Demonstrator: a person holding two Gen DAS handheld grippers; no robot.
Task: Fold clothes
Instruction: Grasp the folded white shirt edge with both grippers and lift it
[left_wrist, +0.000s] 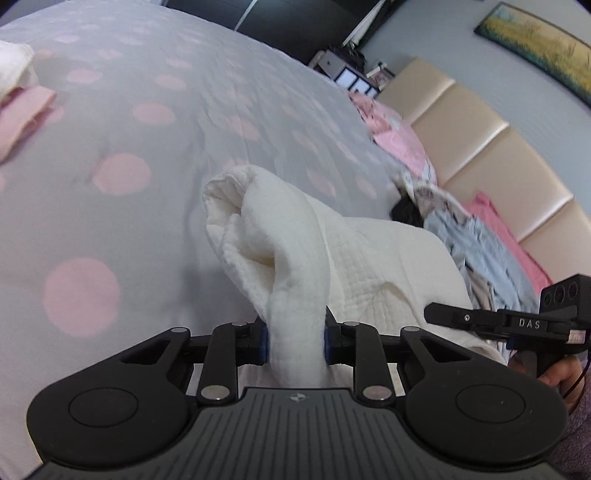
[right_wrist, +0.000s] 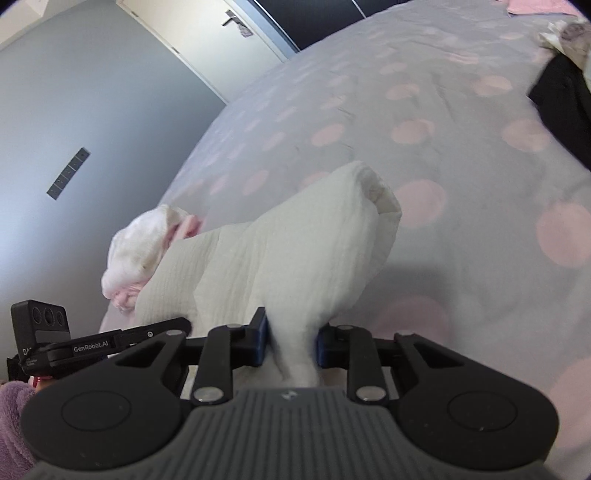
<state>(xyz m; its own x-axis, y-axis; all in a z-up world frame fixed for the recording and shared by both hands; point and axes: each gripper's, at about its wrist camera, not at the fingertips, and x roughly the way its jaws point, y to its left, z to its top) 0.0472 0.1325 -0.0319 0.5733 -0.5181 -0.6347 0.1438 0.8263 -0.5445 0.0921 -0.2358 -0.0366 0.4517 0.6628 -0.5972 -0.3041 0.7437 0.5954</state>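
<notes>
A white crinkled garment (left_wrist: 295, 243) hangs between my two grippers above the bed. My left gripper (left_wrist: 295, 341) is shut on a bunched edge of it, and the cloth rises in a loop ahead of the fingers. My right gripper (right_wrist: 291, 341) is shut on another edge of the same garment (right_wrist: 295, 251), which sticks up in front of it. The right gripper also shows at the right of the left wrist view (left_wrist: 428, 314). The left gripper shows at the lower left of the right wrist view (right_wrist: 186, 325).
The bed (left_wrist: 147, 110) has a grey cover with pink dots. Folded pink and white clothes (left_wrist: 22, 107) lie at its far left. A heap of unfolded clothes (left_wrist: 461, 229) lies by the padded headboard (left_wrist: 480, 122). White-pink clothes (right_wrist: 140, 251) and a black garment (right_wrist: 561, 99) show too.
</notes>
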